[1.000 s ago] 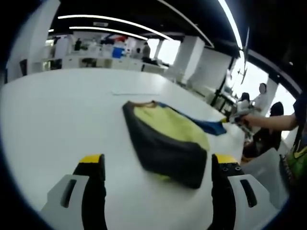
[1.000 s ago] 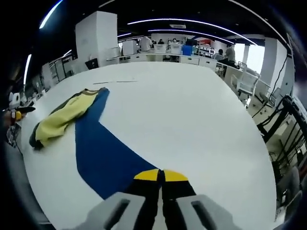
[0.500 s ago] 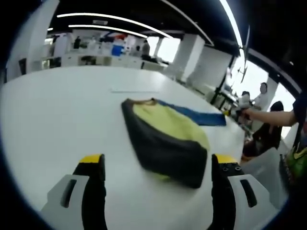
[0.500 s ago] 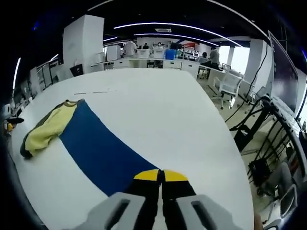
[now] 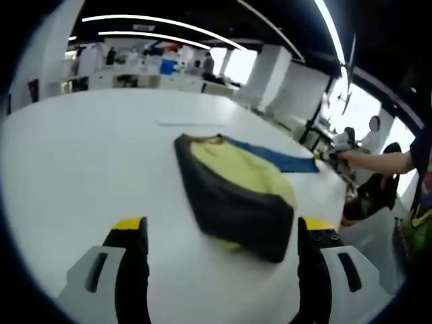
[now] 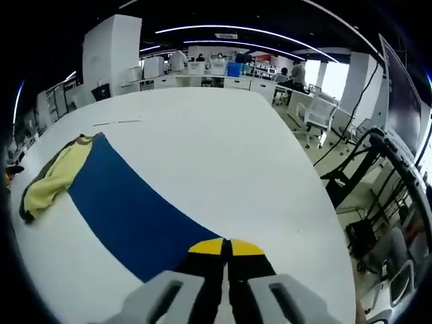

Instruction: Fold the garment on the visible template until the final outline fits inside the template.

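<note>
A garment lies on the white table (image 5: pixel 74 162). Its yellow body with black trim (image 5: pixel 233 185) is bunched up just ahead of my left gripper (image 5: pixel 221 228), whose jaws stand wide open, one on each side of the near black edge. A blue part of the garment (image 5: pixel 277 160) stretches away to the right, where a hand holds my right gripper (image 5: pixel 329 156). In the right gripper view that blue part (image 6: pixel 128 212) runs as a broad flat band from the yellow bunch (image 6: pixel 50 179) to my right gripper (image 6: pixel 227 246), which is shut on its edge.
A thin line (image 6: pixel 118 123) is marked on the table beyond the garment, also seen as a line (image 5: pixel 189 123) in the left gripper view. The table edge (image 6: pixel 317 223) drops off to the right, with chairs (image 6: pixel 317 111) and cables. People and desks stand far behind.
My right gripper has pulled the blue part outward, so it lies longer and flatter. The left gripper has stayed open and almost still.
</note>
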